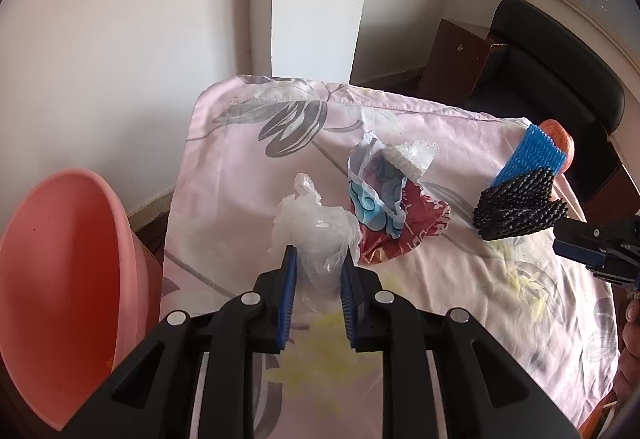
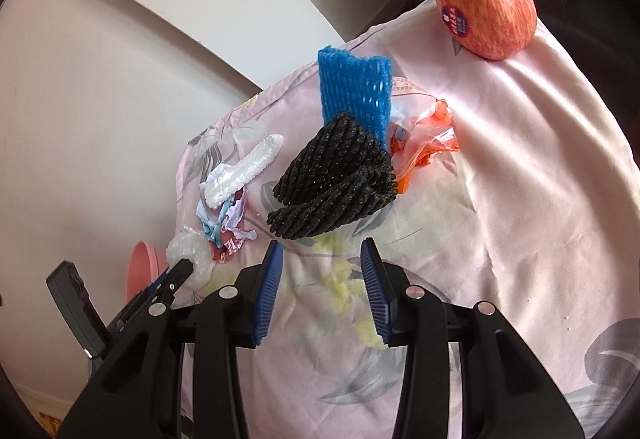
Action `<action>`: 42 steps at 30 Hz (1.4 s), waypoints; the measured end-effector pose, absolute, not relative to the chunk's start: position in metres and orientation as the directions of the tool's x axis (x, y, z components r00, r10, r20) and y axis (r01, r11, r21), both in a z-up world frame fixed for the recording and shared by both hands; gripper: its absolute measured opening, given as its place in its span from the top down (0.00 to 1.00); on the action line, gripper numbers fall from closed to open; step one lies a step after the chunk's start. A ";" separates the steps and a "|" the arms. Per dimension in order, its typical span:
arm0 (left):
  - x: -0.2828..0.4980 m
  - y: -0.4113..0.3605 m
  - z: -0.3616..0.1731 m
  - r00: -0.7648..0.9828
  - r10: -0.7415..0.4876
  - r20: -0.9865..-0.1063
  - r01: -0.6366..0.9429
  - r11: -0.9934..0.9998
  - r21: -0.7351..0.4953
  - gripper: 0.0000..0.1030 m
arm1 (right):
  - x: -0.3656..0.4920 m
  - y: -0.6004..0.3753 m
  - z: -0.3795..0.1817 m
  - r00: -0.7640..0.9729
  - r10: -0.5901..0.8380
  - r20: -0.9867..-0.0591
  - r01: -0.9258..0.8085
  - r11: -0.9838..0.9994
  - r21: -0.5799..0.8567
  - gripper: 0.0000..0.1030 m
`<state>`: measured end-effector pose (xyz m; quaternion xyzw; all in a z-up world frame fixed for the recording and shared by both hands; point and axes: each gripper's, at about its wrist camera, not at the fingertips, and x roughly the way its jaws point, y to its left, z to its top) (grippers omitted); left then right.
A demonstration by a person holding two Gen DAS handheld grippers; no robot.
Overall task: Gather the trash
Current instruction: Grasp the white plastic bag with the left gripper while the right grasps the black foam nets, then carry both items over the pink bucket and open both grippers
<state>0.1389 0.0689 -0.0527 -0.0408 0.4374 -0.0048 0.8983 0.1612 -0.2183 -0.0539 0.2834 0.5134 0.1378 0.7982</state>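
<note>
Left gripper (image 1: 318,259) clamps the crumpled clear plastic bag (image 1: 312,227) straight ahead; pink plastic basin (image 1: 60,267) waits to its left.

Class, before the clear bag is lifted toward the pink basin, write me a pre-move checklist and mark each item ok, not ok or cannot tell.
1. Clear plastic bag sits between the left gripper pads: ok.
2. Pads firmly pinch the bag: cannot tell.
3. Bag is free of the red and blue wrapper beside it: cannot tell; they touch or overlap.
4. Pink basin is open and to the left: ok.
5. Right gripper is open, short of the black foam net: ok.
</note>
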 end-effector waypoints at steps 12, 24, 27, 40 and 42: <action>0.103 0.069 -0.035 0.655 -0.090 -0.750 0.005 0.993 -0.115 0.83 | 0.184 -0.234 -0.069 0.442 0.493 -0.749 0.260 0.729 0.633 0.49; 0.090 0.071 -0.038 0.648 -0.096 -0.756 -0.004 0.992 -0.129 0.83 | 0.178 -0.224 -0.067 0.472 0.426 -0.772 0.202 0.800 0.565 0.85; 0.087 0.074 -0.036 0.656 -0.096 -0.748 -0.010 0.991 -0.135 0.83 | 0.167 -0.223 -0.056 0.498 0.396 -0.772 0.161 0.832 0.530 0.87; 0.072 0.093 -0.019 0.695 -0.046 -0.718 -0.094 0.984 -0.153 0.82 | 0.123 -0.166 0.006 0.655 0.289 -0.699 -0.115 0.952 0.285 0.88; 0.069 0.100 -0.017 0.699 -0.026 -0.715 -0.119 0.981 -0.153 0.82 | 0.120 -0.150 0.012 0.664 0.302 -0.684 -0.165 0.951 0.260 0.88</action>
